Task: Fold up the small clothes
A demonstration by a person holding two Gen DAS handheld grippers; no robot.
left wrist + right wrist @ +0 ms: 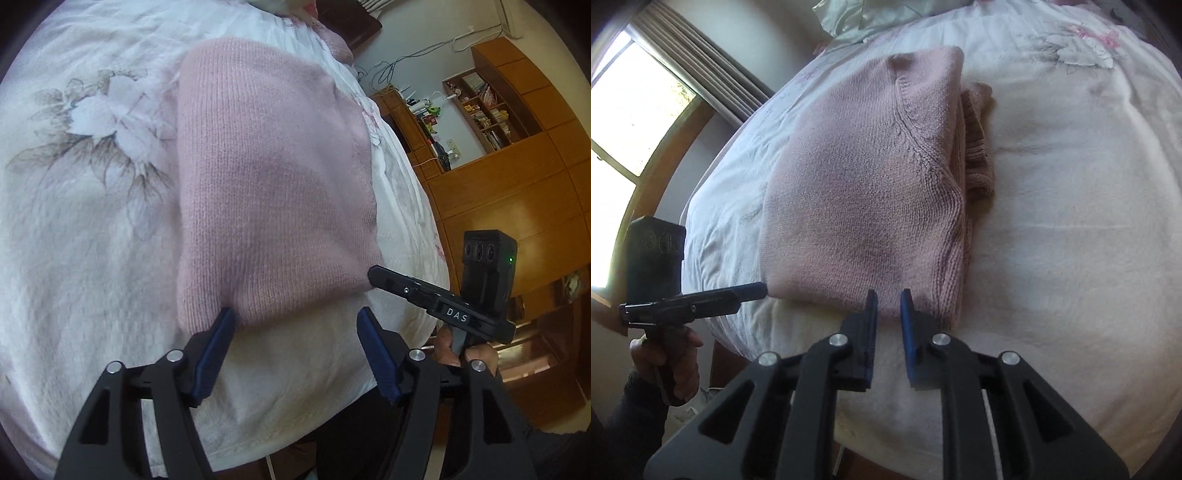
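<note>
Lying folded on the white floral bedspread (92, 240), the pink knit sweater (273, 184) fills mid-bed, a ribbed part poking out along one side. Left gripper (295, 319) gapes wide at the near hem, one blue pad (218, 347) touching knit. Right gripper (888, 295) is slightly parted, nothing clamped, tips at the hem, possibly touching. Wooden cabinets (517, 184) behind.
</note>
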